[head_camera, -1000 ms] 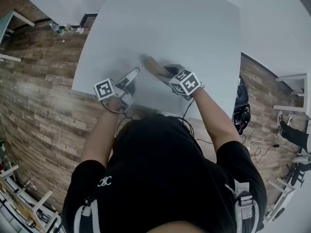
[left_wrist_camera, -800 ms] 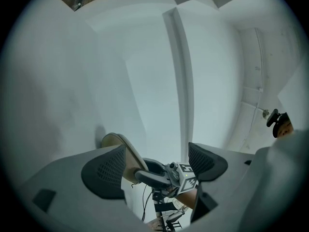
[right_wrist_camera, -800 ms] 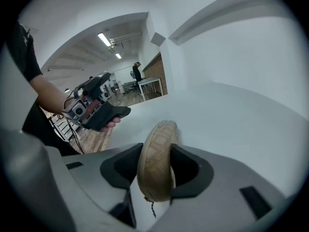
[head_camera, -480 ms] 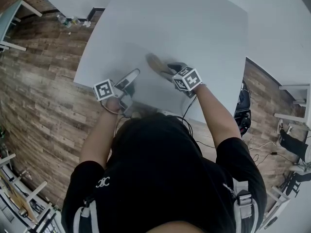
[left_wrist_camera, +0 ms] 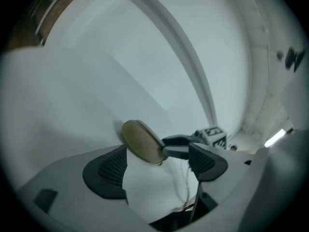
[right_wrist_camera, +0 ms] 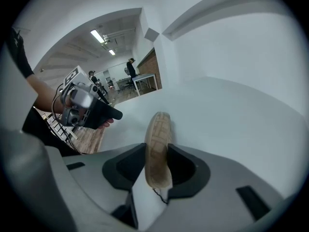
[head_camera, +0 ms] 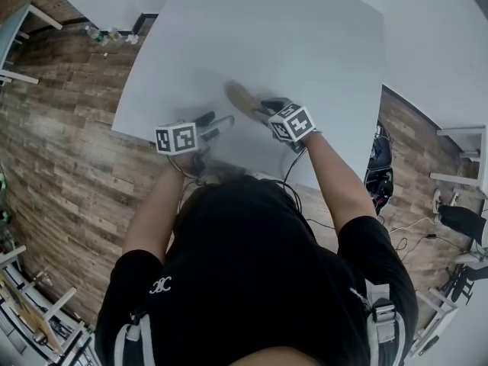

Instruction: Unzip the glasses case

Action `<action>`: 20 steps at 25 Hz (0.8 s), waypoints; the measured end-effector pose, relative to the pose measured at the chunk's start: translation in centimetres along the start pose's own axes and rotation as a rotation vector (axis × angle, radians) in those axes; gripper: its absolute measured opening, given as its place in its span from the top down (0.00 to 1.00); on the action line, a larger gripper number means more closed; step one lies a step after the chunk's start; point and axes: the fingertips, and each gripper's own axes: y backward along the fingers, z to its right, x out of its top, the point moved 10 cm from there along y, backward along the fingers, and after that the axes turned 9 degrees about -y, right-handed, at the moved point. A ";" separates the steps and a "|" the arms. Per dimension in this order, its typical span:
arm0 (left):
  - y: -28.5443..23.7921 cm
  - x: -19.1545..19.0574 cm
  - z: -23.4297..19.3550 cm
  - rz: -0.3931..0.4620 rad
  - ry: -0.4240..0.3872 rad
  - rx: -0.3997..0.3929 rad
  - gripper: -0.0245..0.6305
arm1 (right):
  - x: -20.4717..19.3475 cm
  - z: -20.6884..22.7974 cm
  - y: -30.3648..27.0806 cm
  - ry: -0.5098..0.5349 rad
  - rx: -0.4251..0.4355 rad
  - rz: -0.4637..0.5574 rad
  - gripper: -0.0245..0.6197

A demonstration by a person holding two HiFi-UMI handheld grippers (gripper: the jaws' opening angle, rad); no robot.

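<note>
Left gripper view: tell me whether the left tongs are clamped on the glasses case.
No, the left tongs stand open; the glasses case ahead is not pinched between them.

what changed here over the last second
The left gripper rolled and dipped toward the table, and its open fingers now aim at the glasses case. The right gripper has just been closing its fingers on the case, now clamped between them. The case and right gripper hardly shifted.
</note>
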 end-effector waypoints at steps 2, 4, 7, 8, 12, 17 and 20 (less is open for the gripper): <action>-1.6 0.0 0.4 -0.107 -0.167 0.127 0.36 | -0.2 0.0 0.0 -0.013 0.000 0.006 0.74; -3.2 0.4 0.5 -0.149 -0.233 0.206 0.36 | -0.3 -0.2 0.0 -0.017 0.002 0.006 0.75; -5.1 1.5 -0.1 -0.127 -0.156 0.275 0.36 | -0.4 -0.6 -0.1 -0.020 0.003 0.009 0.75; -5.6 1.8 -0.3 -0.126 -0.124 0.299 0.36 | -0.4 -0.7 -0.1 -0.023 0.006 0.011 0.75; -7.3 1.7 -0.8 -0.193 -0.097 0.356 0.37 | -0.6 -0.6 0.1 -0.056 0.014 0.021 0.75; -8.1 1.1 -1.7 -0.166 0.008 0.326 0.36 | -0.7 0.4 0.0 -0.123 0.028 0.035 0.75; -7.8 0.7 -2.3 -0.151 0.043 0.332 0.37 | -0.9 0.6 -0.2 -0.150 0.035 0.041 0.75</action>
